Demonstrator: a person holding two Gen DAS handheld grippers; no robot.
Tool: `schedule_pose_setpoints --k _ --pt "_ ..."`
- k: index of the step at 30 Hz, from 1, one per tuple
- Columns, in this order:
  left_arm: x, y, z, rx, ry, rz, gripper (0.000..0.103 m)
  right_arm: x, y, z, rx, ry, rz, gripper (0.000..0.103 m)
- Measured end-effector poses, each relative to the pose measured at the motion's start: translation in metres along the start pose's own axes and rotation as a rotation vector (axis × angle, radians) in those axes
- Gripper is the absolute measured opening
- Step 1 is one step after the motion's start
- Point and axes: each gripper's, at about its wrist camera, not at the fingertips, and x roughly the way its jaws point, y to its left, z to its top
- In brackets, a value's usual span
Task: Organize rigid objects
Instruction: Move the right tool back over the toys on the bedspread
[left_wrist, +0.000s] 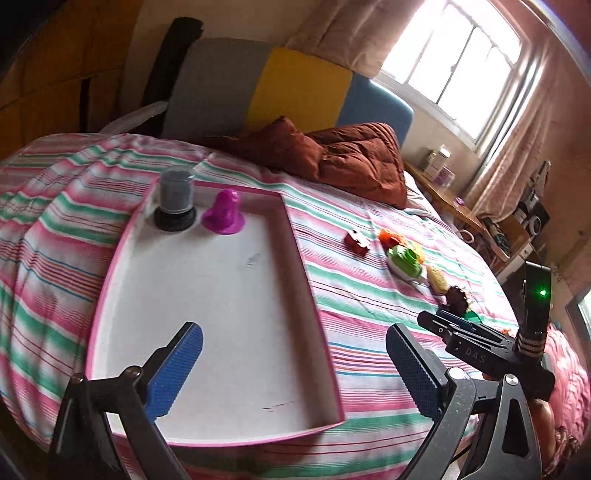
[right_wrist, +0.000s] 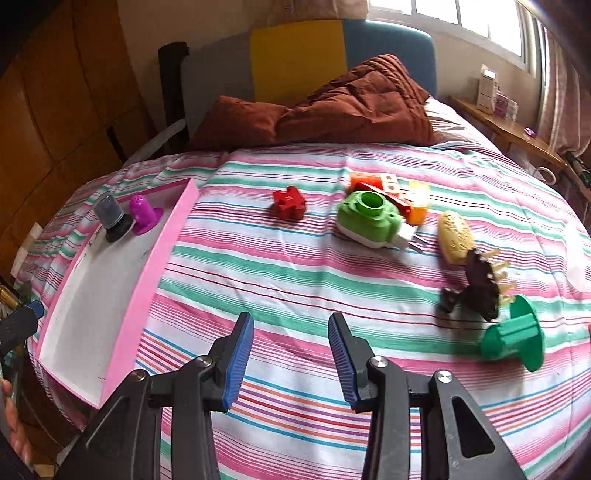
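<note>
A pink-rimmed white tray (left_wrist: 221, 314) (right_wrist: 147, 280) lies on the striped bed. A grey cylinder (left_wrist: 176, 199) (right_wrist: 110, 216) and a purple piece (left_wrist: 224, 212) (right_wrist: 144, 214) stand at its far end. Loose toys lie to its right: a red puzzle piece (right_wrist: 290, 202) (left_wrist: 356, 240), a green-and-white piece (right_wrist: 369, 219) (left_wrist: 404, 260), orange blocks (right_wrist: 391, 190), a yellow piece (right_wrist: 456, 236), a dark gear (right_wrist: 480, 288), a green spool (right_wrist: 515, 338). My left gripper (left_wrist: 295, 363) is open and empty over the tray's near right rim. My right gripper (right_wrist: 291, 360) is open and empty above the sheet.
A brown quilt (right_wrist: 351, 107) and pillow lie at the bed's head before a grey, yellow and blue headboard (left_wrist: 295, 88). A wooden side table (right_wrist: 517, 136) with boxes stands under the window at right. A wooden wardrobe (right_wrist: 55, 110) is at left.
</note>
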Motion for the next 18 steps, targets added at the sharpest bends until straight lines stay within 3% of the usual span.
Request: schedule_pose_setpoints --k 6,10,14,18 --pt "0.001 -0.039 -0.006 0.092 0.013 -0.052 0.1 -0.028 -0.052 -0.013 0.085 -0.069 -0.082 0.042" --pt "0.002 -0.055 -0.012 0.125 0.018 -0.084 0.101 -0.047 -0.098 -0.013 0.169 -0.144 -0.201 0.042" --pt "0.009 -0.065 -0.015 0.134 0.048 -0.105 0.101 -0.048 -0.148 -0.012 0.277 -0.13 -0.289 0.042" --pt "0.016 -0.07 -0.016 0.118 0.084 -0.112 0.101 -0.04 -0.178 -0.023 0.329 -0.088 -0.291 0.042"
